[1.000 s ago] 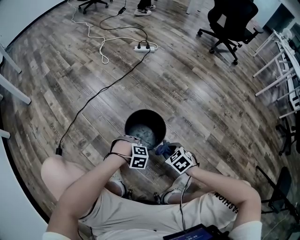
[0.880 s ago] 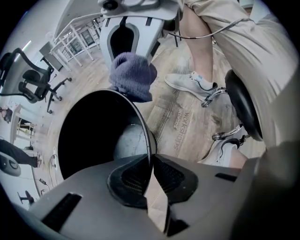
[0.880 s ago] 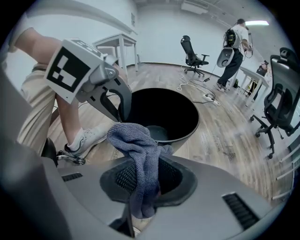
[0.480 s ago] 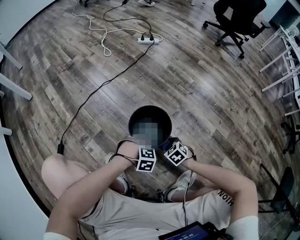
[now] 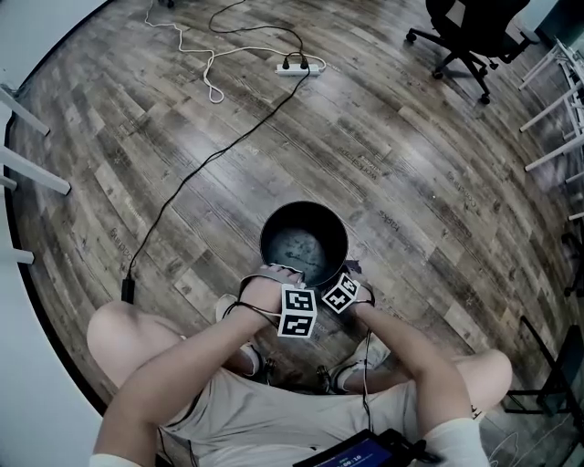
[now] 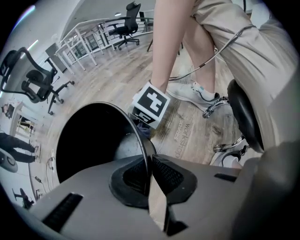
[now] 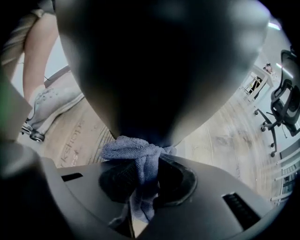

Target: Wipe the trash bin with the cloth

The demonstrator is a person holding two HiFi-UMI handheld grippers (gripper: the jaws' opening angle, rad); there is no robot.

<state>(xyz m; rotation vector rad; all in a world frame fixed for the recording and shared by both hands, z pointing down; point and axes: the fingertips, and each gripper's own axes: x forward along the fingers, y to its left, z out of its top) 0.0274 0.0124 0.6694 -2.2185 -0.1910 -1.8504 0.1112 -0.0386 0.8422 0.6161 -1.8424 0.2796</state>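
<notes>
The black trash bin stands upright on the wood floor in front of the seated person's knees. My left gripper has just been closing and is shut on the bin's thin rim, one pad inside and one outside. In the head view its marker cube sits at the bin's near edge. My right gripper is shut on a bunched blue cloth, which it presses against the bin's dark outer wall low on the near right side. The right marker cube hides most of the cloth from above.
A black cable runs across the floor to a white power strip. An office chair stands at the far right, white table legs at the left. The person's shoes and a stool's castors are close behind the bin.
The right gripper has gone down along the bin's near side with the cloth, which is now mostly hidden. The left gripper stays at the rim. The head camera has tilted, so the bin sits higher.
</notes>
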